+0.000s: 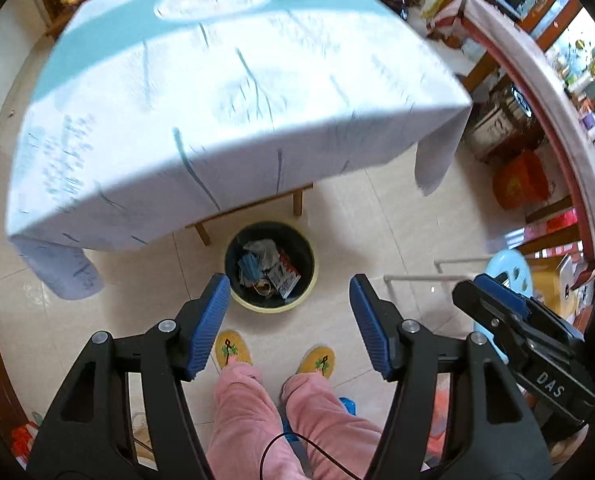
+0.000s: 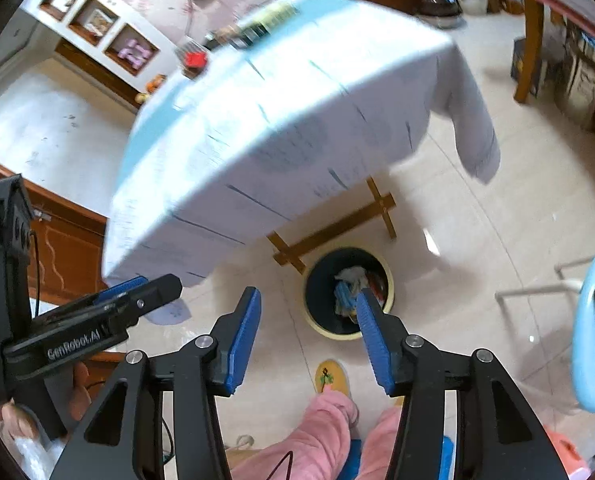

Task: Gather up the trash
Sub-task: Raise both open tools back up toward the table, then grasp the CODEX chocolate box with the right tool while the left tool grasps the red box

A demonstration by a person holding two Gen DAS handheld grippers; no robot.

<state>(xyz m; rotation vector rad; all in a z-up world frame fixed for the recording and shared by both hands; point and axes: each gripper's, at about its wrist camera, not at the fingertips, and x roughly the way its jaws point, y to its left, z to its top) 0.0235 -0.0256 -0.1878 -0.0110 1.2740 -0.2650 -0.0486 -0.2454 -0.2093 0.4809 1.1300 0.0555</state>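
Yellow-rimmed round bin with a dark liner sits on the tiled floor just before the cloth-covered bench, holding crumpled trash. Left gripper and right gripper both hang above it, spread and empty.

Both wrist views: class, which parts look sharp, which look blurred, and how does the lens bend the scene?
Left wrist view: left gripper sharp, tablecloth print smeared, table edge bowed. Right wrist view: right gripper crisp, tablecloth streaked, bin fairly clear, floor glare beside it.
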